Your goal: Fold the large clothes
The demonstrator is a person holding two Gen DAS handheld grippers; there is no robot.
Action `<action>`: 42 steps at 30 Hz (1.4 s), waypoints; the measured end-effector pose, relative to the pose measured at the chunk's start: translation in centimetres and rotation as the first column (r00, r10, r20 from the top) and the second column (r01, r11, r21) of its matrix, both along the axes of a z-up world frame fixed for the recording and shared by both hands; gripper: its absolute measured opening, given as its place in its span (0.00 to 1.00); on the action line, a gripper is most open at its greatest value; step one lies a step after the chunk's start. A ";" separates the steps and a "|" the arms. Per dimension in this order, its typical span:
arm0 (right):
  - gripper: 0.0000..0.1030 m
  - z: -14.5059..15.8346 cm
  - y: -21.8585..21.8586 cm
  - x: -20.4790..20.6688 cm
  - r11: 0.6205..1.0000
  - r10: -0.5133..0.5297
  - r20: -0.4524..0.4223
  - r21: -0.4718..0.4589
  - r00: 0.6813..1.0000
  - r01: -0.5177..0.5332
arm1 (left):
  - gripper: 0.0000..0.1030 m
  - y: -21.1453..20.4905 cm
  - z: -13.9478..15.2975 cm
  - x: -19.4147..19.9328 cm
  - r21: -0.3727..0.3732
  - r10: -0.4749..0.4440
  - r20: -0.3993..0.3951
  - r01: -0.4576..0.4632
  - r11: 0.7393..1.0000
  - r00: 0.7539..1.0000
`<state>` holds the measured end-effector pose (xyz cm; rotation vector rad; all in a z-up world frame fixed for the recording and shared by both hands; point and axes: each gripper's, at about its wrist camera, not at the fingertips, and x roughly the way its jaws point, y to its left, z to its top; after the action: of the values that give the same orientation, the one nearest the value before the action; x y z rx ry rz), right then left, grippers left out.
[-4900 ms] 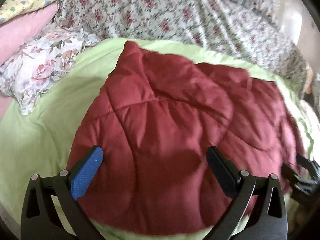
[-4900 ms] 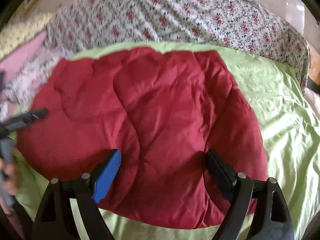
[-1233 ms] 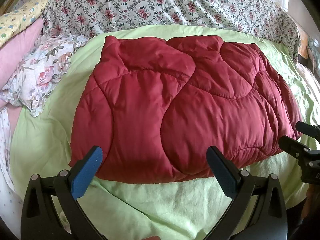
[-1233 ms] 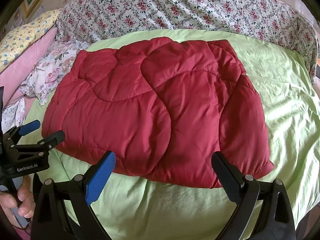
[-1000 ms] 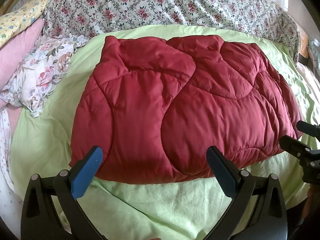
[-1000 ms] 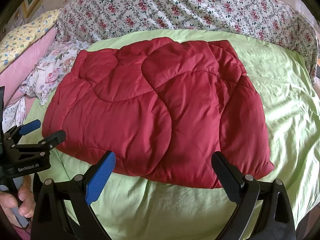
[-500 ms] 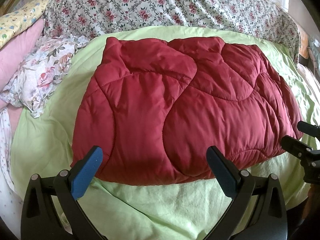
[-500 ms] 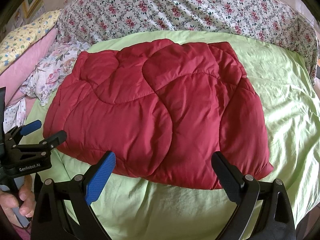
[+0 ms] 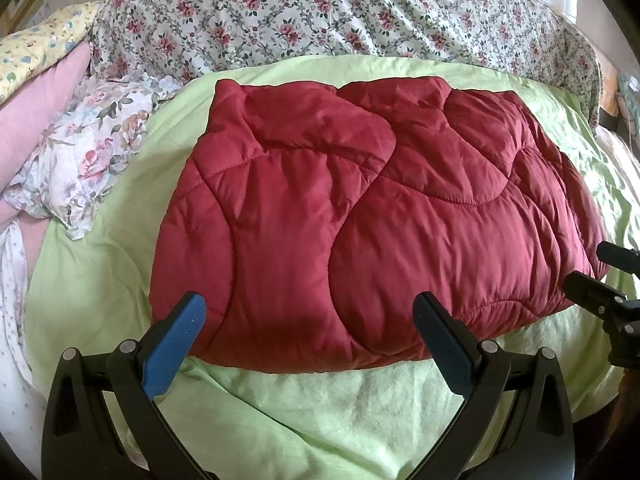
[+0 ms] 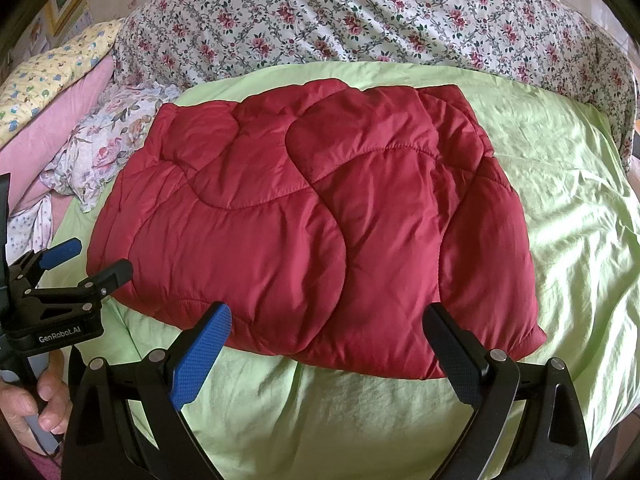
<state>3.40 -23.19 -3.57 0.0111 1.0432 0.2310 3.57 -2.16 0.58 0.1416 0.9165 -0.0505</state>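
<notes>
Dark red, puffy and quilted in wavy stitched channels, the padded garment [image 9: 360,220] lies folded into a thick, roughly rectangular bundle in the middle of the bed's light green sheet [image 9: 320,412], its long axis running from 9 to 3 o'clock across both views. Its near hem sits at 12 o'clock just beyond each set of jaws. The left gripper [image 9: 308,338] is spread wide and holds nothing, hovering in front of the bundle's left half; the right gripper [image 10: 328,346] is likewise wide apart and empty, facing the right half, whose corner at 3 o'clock lies nearest it. Neither touches the cloth. The shell looks slick and the fill springy, so any further fold would probably want to puff back up. Judged from its compact shape, the folding seems close to finished. A rose-print cover [image 10: 360,12] is rumpled at 12 o'clock, and a floral pillow [image 9: 92,144] lies at 10 o'clock, apart from the bundle.
</notes>
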 end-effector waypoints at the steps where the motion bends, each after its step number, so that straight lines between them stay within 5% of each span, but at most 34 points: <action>1: 0.95 0.0 0.0 0.0 1.000 0.000 0.000 0.000 1.000 0.000 | 1.00 0.0 0.0 0.0 -0.001 0.001 0.000 -0.001 1.000 1.000; 42: 0.95 0.3 0.2 0.2 1.000 -0.002 0.008 0.006 1.000 0.002 | 1.00 -0.2 0.4 -0.1 0.007 0.007 0.007 -0.007 1.000 1.000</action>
<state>3.55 -23.01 -3.25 0.0160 1.0344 0.2324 3.49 -2.36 0.94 0.1445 0.9098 -0.0402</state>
